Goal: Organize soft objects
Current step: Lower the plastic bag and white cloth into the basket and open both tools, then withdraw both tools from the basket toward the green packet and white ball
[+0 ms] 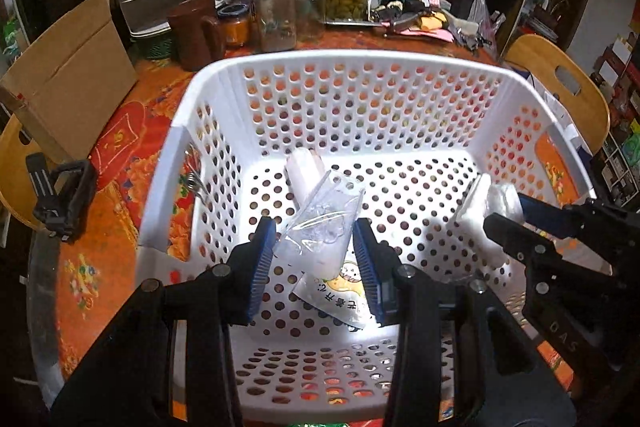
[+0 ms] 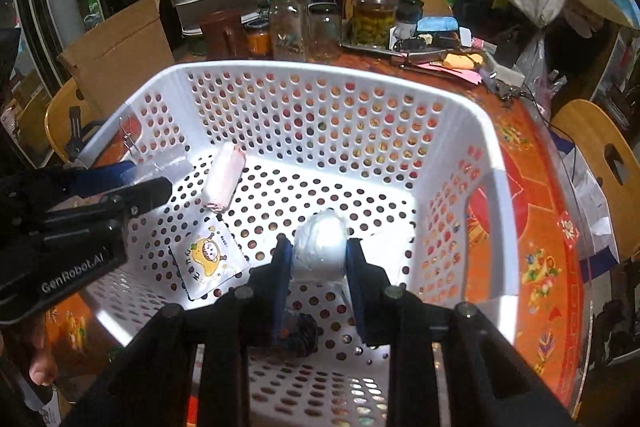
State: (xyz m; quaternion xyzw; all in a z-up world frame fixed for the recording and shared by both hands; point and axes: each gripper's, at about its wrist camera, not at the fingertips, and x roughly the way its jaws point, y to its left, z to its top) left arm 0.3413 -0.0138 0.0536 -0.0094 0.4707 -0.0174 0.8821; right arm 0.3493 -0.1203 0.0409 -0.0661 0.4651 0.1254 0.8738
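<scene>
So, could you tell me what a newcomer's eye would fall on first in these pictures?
The big white basket full of holes fills the middle, on an orange patterned tablecloth. Over it, the left claw holds a clear plastic bag and the right claw a white wrapped bundle.

Dim, warm-toned room behind; hard bright glare on the white basket (image 1: 360, 67) floor just under and ahead of both claws, blown out to pure white. Soft shadows beneath the fingers. Strong fisheye bending and black vignette at corners. Slightly soft, grainy throughout.
</scene>
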